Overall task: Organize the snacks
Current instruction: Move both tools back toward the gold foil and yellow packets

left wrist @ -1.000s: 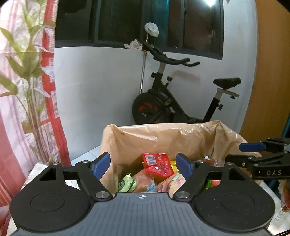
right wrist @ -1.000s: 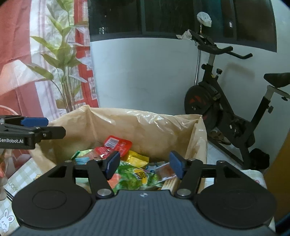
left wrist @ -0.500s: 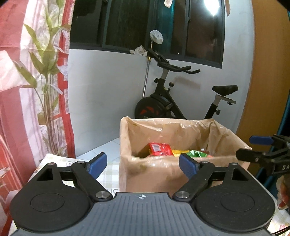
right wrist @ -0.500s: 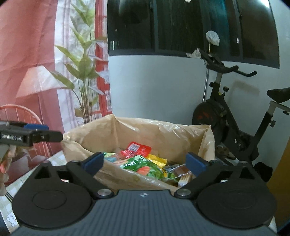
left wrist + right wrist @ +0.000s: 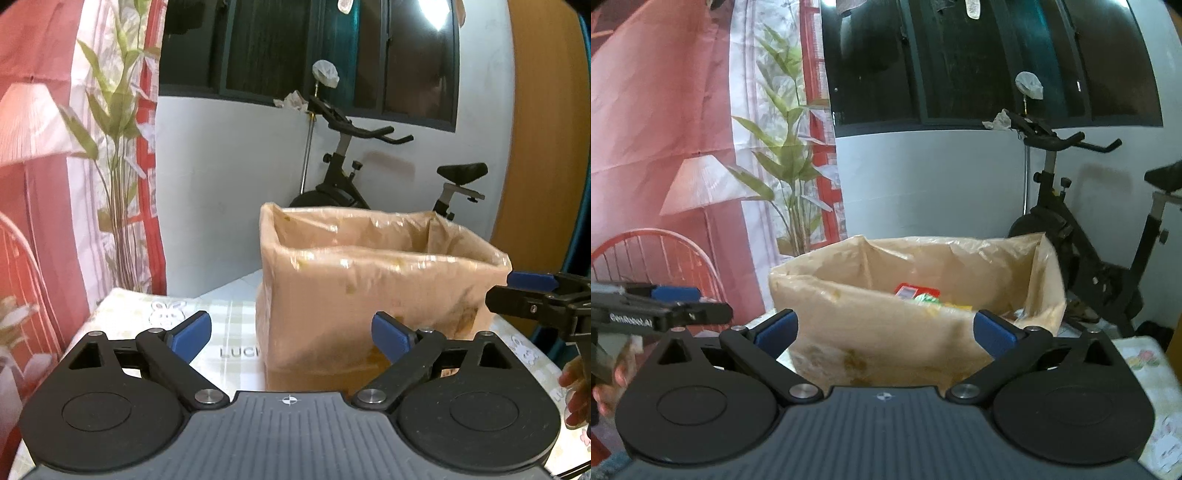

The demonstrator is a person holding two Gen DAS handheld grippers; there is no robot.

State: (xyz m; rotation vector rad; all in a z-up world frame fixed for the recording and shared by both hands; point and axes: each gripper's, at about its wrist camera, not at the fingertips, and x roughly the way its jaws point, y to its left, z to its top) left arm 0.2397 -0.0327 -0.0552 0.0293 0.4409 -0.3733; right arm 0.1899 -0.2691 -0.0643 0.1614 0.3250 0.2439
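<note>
Right wrist view gives us snack packets inside the plastic-lined box on the desk. Our right tool and left tool gape wide, holding nothing, before the box; an exercise bike stands behind.

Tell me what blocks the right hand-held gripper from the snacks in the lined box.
The box's near wall stands between the right hand-held gripper and the snacks; only a few packets show above its rim.

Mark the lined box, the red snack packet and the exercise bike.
lined box (image 5: pixel 369 295), left wrist view, front wall.
red snack packet (image 5: pixel 916 290), right wrist view, visible top.
exercise bike (image 5: pixel 1082 254), right wrist view, frame.
</note>
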